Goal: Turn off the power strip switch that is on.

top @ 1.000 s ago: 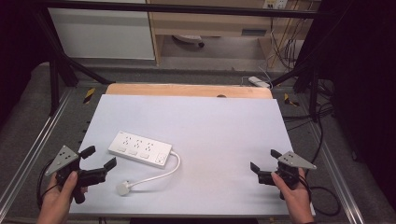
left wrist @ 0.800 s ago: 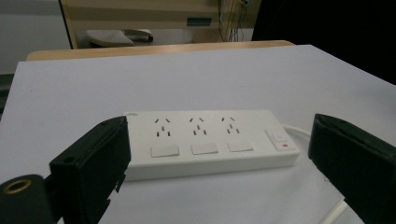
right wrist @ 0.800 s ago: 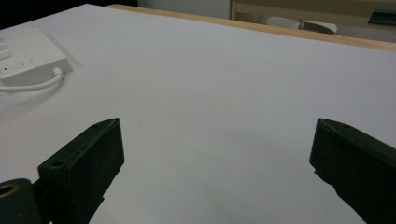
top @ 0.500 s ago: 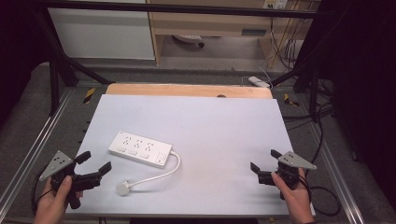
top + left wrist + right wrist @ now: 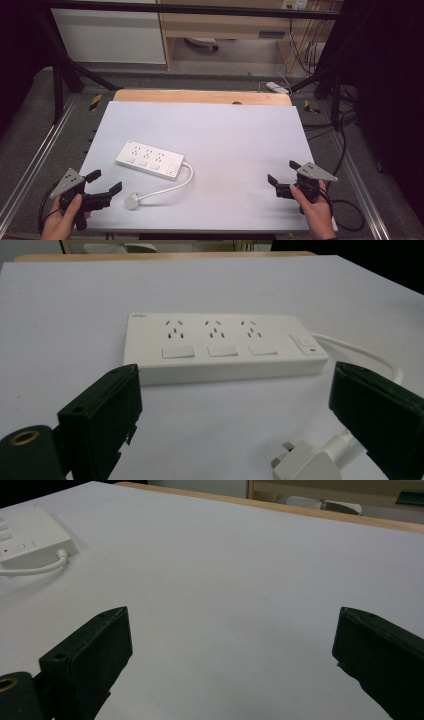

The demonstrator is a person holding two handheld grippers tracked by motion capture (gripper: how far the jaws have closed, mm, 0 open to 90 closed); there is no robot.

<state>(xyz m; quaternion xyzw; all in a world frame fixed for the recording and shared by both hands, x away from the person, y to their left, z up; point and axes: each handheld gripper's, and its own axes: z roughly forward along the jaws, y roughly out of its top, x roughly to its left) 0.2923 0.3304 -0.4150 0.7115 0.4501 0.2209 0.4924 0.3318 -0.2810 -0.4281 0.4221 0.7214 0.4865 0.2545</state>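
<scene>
In the last second my left claw (image 5: 103,186) has drawn back toward the near left corner of the counter (image 5: 240,130), jaws wide and holding nothing. My right claw (image 5: 283,175) stayed at the near right, also wide and empty. The power strip (image 5: 150,159) lies left of centre, its plug (image 5: 132,201) just beside my left claw. I judge no grasp has begun yet

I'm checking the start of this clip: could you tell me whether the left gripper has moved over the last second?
Yes. The left gripper has drawn back toward the table's near edge, away from the power strip, which has stayed put.
</scene>
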